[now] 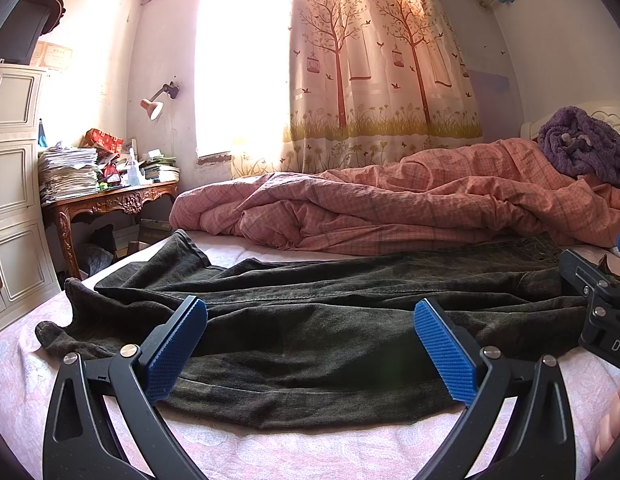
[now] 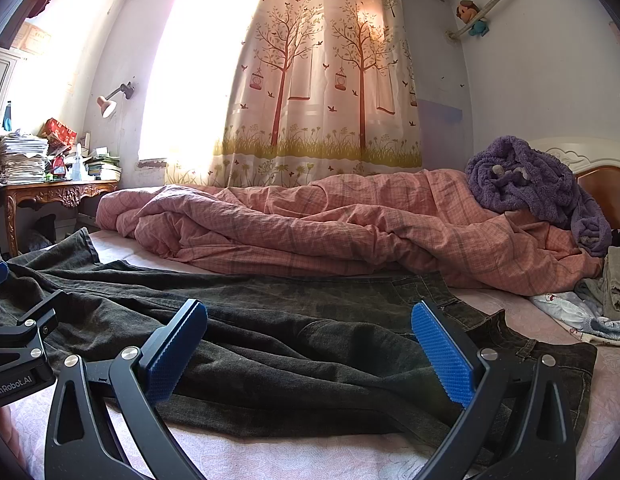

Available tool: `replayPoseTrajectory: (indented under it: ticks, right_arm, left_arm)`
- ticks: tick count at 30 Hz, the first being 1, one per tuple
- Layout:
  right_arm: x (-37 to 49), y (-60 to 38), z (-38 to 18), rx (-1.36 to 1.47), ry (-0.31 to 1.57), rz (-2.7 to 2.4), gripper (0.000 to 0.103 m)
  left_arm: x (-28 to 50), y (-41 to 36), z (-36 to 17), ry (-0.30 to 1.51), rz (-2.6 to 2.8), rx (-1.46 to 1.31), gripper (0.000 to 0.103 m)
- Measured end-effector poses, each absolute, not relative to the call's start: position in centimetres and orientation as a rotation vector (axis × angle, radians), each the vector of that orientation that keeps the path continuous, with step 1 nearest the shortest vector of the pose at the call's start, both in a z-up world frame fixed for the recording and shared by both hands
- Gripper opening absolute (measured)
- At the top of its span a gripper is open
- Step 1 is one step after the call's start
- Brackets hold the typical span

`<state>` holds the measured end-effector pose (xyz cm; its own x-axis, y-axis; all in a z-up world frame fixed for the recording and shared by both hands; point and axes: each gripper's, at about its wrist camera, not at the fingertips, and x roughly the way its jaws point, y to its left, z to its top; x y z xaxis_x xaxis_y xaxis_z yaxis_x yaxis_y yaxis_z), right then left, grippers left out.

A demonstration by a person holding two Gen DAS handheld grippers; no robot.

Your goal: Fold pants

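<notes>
Sunlight pours through a window beside a tree-print curtain [image 1: 374, 80] onto a bed [image 1: 270, 456] with a pale pink sheet. From the left wrist camera, the dark pants [image 1: 310, 320] lie spread flat across the near side of the bed, legs reaching left, in front of a rumpled pink quilt [image 1: 390, 208]. The left tongs [image 1: 310, 348] hang low over the near leg with their blue pads wide apart, gripping nothing. At the right edge, part of the right tongs [image 1: 598, 304] shows. From the right wrist camera, the pants [image 2: 290, 340] stretch leftward, waistband to the right. The right tongs [image 2: 310, 348] also stand wide apart above the cloth. A purple fleece blanket [image 2: 530, 184] sits heaped on the quilt [image 2: 330, 224].
</notes>
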<state>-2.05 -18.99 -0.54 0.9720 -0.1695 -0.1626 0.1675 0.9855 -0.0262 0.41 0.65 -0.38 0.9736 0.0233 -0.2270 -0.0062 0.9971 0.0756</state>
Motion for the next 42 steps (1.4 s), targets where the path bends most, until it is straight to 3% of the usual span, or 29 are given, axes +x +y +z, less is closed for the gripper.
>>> replayPoseTrajectory:
  ticks: [9, 14, 17, 25, 29, 36, 39, 42]
  right_arm:
    - [-4.4, -20.7, 0.8, 0.024, 0.134, -0.188, 0.103]
    - [-7.5, -24.6, 3.3, 0.046, 0.124, -0.219, 0.103]
    - [-9.1, -28.5, 4.8, 0.131, 0.125, -0.227, 0.103]
    - [-11.1, -39.3, 4.7, 0.207, 0.236, -0.348, 0.102]
    - [-10.4, -45.5, 2.3, 0.371, 0.375, -0.404, 0.093]
    - [-8.5, -52.1, -5.7, 0.76, 0.642, -0.303, 0.063]
    - [-8.3, -51.9, -6.1, 0.728, 0.649, -0.272, 0.064]
    - [-7.6, -51.6, -6.6, 0.715, 0.685, -0.271, 0.064]
  left_arm:
    - [-1.2, 1.2, 0.6, 0.234, -0.044, 0.056, 0.101]
    - [-1.7, -0.1, 0.5, 0.303, -0.068, 0.113, 0.071]
    - [-1.3, -0.5, 0.1, 0.374, -0.119, 0.088, 0.062]
    - [1.1, -1.4, -2.5, 0.541, -0.128, 0.06, 0.066]
    - [1.9, -1.6, -3.4, 0.6, -0.112, 0.064, 0.073]
    - [3.0, -1.8, -4.3, 0.665, -0.087, 0.088, 0.079]
    - [3.3, -2.0, -4.6, 0.687, -0.086, 0.103, 0.08]
    - [3.8, -2.2, -5.0, 0.716, -0.074, 0.117, 0.089]
